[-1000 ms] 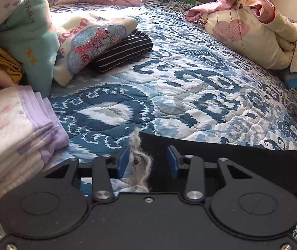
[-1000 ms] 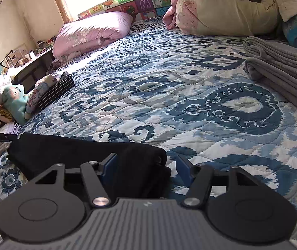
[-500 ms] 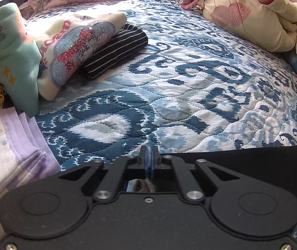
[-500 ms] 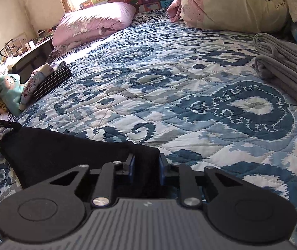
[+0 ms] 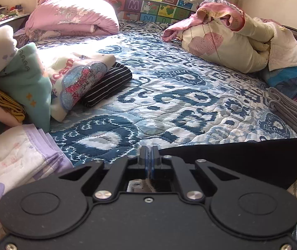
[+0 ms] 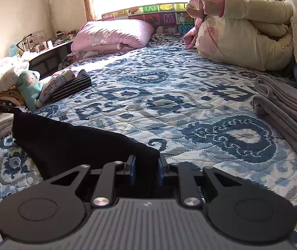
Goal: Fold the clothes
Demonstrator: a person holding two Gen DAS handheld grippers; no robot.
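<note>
Black garment (image 6: 69, 137) hangs stretched between both grippers, low over the bed's blue patterned quilt (image 5: 169, 95). Left gripper (image 5: 149, 162) has its jaws pressed together on one end; right gripper (image 6: 146, 166) pinches the other. Beyond lie a lilac-edged folded stack (image 5: 17, 158), a striped folded top (image 5: 106, 85), grey folded cloth (image 6: 283, 108), then a pink pillow (image 5: 71, 18) and a bundled cream duvet (image 5: 231, 41).

A blue-and-white patterned quilted bed cover (image 5: 169, 95) spreads across the bed. At its head lies a pink floral pillow (image 6: 111, 35) against a colourful alphabet foam mat (image 5: 140, 2). A bundled cream duvet with pink lining (image 5: 227, 39) sits on the right side.
</note>
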